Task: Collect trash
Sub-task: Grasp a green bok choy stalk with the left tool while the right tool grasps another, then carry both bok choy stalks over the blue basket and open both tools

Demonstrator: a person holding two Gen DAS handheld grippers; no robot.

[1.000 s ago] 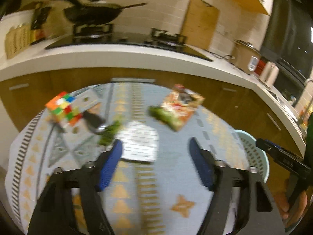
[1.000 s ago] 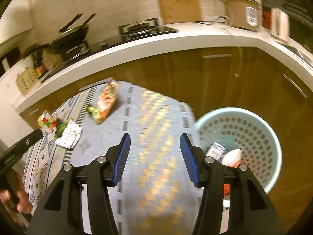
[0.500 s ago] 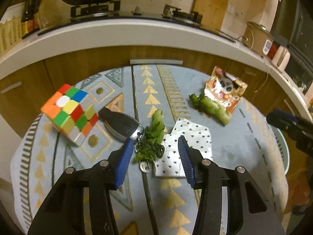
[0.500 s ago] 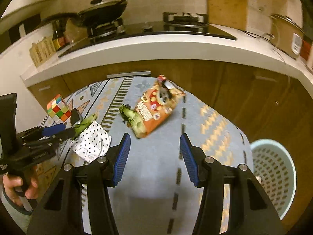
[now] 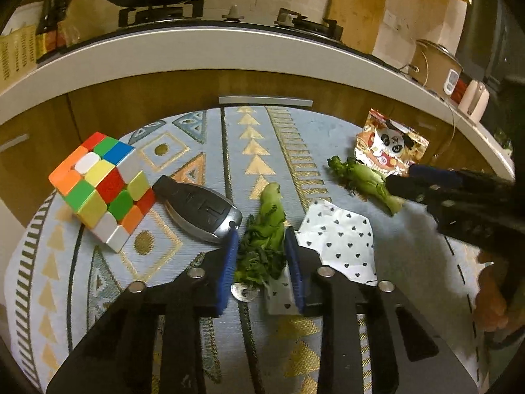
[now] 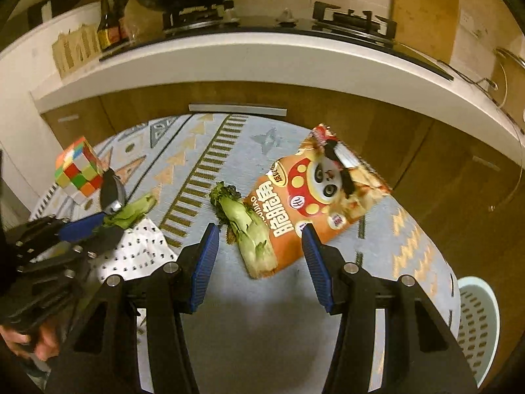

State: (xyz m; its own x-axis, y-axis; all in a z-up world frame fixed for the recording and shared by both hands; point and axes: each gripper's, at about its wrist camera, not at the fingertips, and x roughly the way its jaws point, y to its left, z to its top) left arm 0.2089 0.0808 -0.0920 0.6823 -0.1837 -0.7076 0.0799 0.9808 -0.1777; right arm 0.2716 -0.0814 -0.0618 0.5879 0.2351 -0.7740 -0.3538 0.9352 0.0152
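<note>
My left gripper is closed down around a green vegetable scrap on the patterned rug; both blue pads touch its sides. It also shows in the right wrist view. My right gripper is open and empty, its fingers on either side of a second vegetable stalk that lies against an orange snack bag. A white heart-print paper lies just right of the left gripper. The pale green trash basket stands at the rug's right edge.
A Rubik's cube and a black car key lie left of the left gripper. A coin sits under the scrap. Wooden cabinet fronts and a white counter edge bound the rug behind.
My left gripper moved forward and narrowed onto the vegetable scrap. My right gripper swung left from the basket and came down around the second stalk beside the snack bag.
</note>
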